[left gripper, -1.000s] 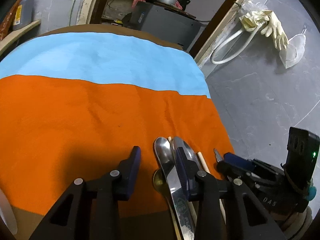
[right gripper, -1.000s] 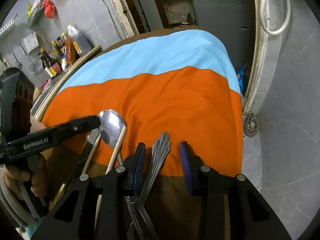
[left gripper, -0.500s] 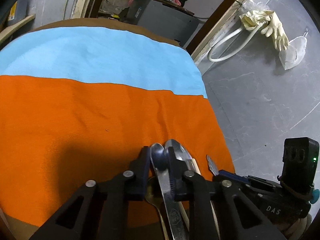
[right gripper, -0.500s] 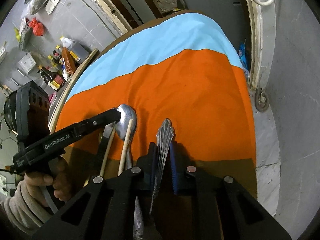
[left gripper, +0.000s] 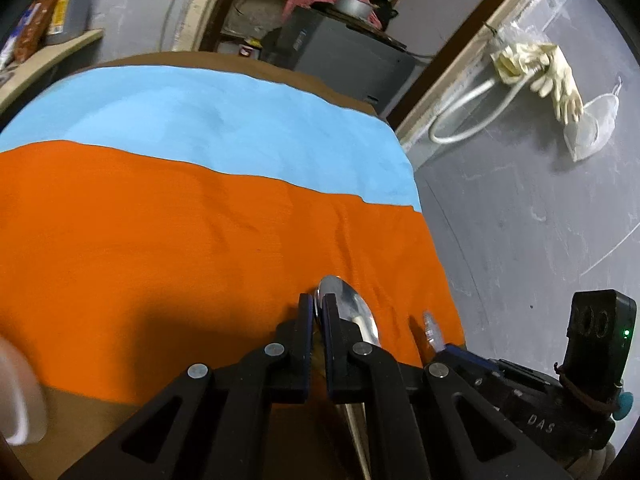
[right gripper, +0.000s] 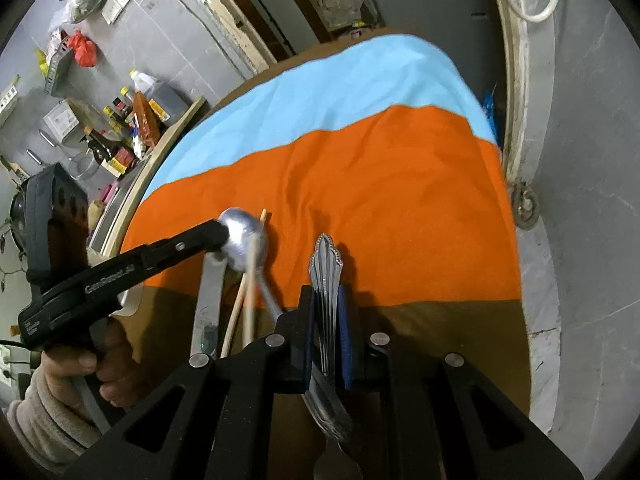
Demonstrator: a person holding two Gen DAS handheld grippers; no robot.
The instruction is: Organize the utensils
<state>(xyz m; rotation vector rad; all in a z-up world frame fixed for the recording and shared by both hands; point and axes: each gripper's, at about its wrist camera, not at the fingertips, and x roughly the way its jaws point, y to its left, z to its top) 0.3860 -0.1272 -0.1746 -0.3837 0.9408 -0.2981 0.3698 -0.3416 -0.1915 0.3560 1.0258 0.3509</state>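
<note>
Round table (right gripper: 440, 320) under an orange cloth (left gripper: 180, 240) and a blue cloth (left gripper: 200, 120). Off the far edge: dark metal box (left gripper: 344, 52) with a pan on top, white hose (left gripper: 460, 120), rubber gloves (left gripper: 552, 76) and a strainer (left gripper: 592, 128) on the grey wall. Shelf of sauce bottles (right gripper: 132, 120) to the left in the right wrist view. A blurred white thing (left gripper: 20, 400) sits at the left frame edge.

Left gripper (left gripper: 316, 312): jaws together, clamped edge-on across the bowl of a spoon (right gripper: 244, 244), at the near edge of the orange cloth. A hand (right gripper: 88, 368) in a pale sleeve holds its grip. Just beside the spoon lie a table knife (right gripper: 208, 304) and a pair of chopsticks (right gripper: 248, 292), crowding that gripper; one stick crosses over the spoon bowl.

Right gripper (right gripper: 326, 320): jaws pinched on the patterned handles of a bunch of cutlery (right gripper: 326, 264), tips pointing away, over the brown table edge. Exact pieces in the bunch unclear.

Writing: "GenRobot.AI" on the left gripper's arm; "DAS" on the right gripper's body.
</note>
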